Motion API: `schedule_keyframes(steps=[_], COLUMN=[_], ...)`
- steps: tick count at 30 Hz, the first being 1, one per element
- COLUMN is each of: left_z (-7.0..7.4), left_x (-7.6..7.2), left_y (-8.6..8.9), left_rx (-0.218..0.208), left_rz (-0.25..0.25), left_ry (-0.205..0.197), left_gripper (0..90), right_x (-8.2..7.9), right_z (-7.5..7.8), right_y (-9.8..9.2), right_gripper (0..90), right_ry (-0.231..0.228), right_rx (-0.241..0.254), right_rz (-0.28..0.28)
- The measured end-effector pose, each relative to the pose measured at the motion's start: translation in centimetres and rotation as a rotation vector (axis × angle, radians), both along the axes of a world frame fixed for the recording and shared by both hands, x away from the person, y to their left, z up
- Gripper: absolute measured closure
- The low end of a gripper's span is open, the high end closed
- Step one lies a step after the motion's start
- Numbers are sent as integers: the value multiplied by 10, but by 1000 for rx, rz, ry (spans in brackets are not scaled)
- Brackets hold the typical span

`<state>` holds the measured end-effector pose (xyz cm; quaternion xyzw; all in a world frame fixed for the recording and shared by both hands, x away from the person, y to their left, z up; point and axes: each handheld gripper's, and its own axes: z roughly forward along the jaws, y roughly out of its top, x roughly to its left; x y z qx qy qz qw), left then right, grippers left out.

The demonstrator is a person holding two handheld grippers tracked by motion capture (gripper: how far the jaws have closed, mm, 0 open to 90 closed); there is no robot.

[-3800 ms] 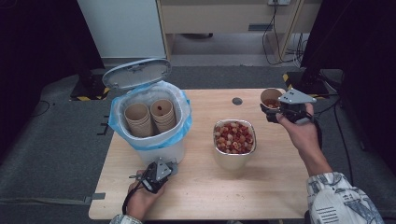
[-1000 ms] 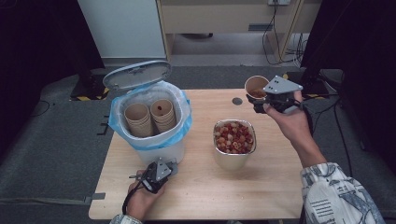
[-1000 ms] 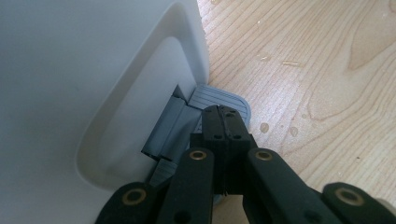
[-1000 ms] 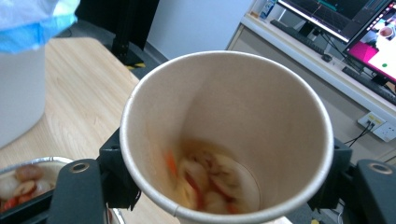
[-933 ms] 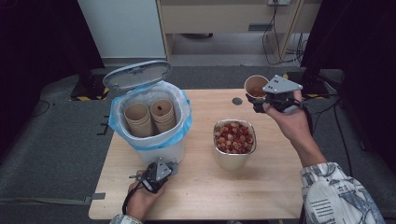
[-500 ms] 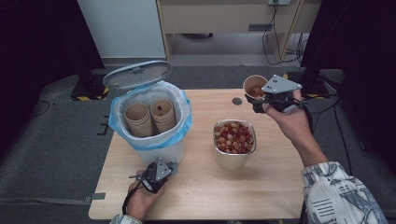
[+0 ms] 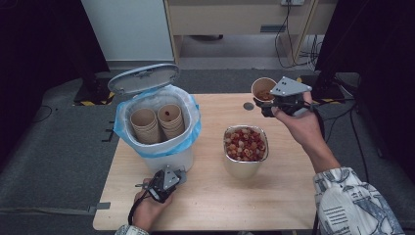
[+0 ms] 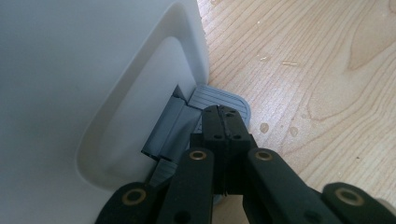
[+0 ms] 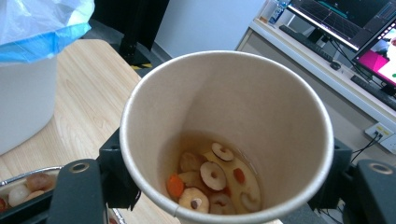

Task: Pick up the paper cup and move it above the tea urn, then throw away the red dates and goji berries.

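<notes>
While the paper cup [image 9: 226,135] hangs in the air above the far right part of the table [image 7: 274,205], clamped by its wall in the right claw [image 7: 266,102], it carries a shallow pool of amber liquid with sliced fruit pieces [image 9: 212,179] at its bottom. Item held roughly upright, mouth open; grip is on thin paper wall only. Risk one: squeeze too firm, wall buckles, liquid slops over the rim onto the wood or into the steel bowl [image 7: 245,166] of red and pale fruit just nearer the person. Risk two: tilt begun before the cup is over its target, so wet contents land on the table instead of in a container. Risk three: cup slips downward between the jaws, since the tapered wall offers little purchase. Adjacent item: white pedal bin [image 7: 161,156] with blue liner, left of the bowl, lid [image 7: 143,78] raised, two stacks of used cups [image 7: 157,122] inside. Left claw [image 8: 223,122], jaws together with nothing between them, presses the grey pedal [image 8: 219,100] at the bin's foot. Risk four, judged: if that pressure eases, the lid would likely drop and block or strike the incoming cup. Small dark round object [image 7: 248,105] lies on the table below the cup; purpose cannot be told.
</notes>
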<state>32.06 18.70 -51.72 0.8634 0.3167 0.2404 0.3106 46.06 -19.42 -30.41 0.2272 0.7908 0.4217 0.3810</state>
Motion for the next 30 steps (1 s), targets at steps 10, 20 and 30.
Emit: schedule_keyframes(steps=[10,20,30], left_z=[0,0,0], left_x=[0,0,0], left_y=[0,0,0], left_rx=[0,-2,-1], left_rz=[1,1,1], left_ry=[1,0,0], left_gripper=[899,899,899], right_x=[-7,-13,-18], right_z=[-3,-11,-19], right_y=[1,11,9], right_gripper=[289,289,289], right_ry=[-21,-42,-129], right_rx=[-45,-83,-192], right_rz=[46,74,68])
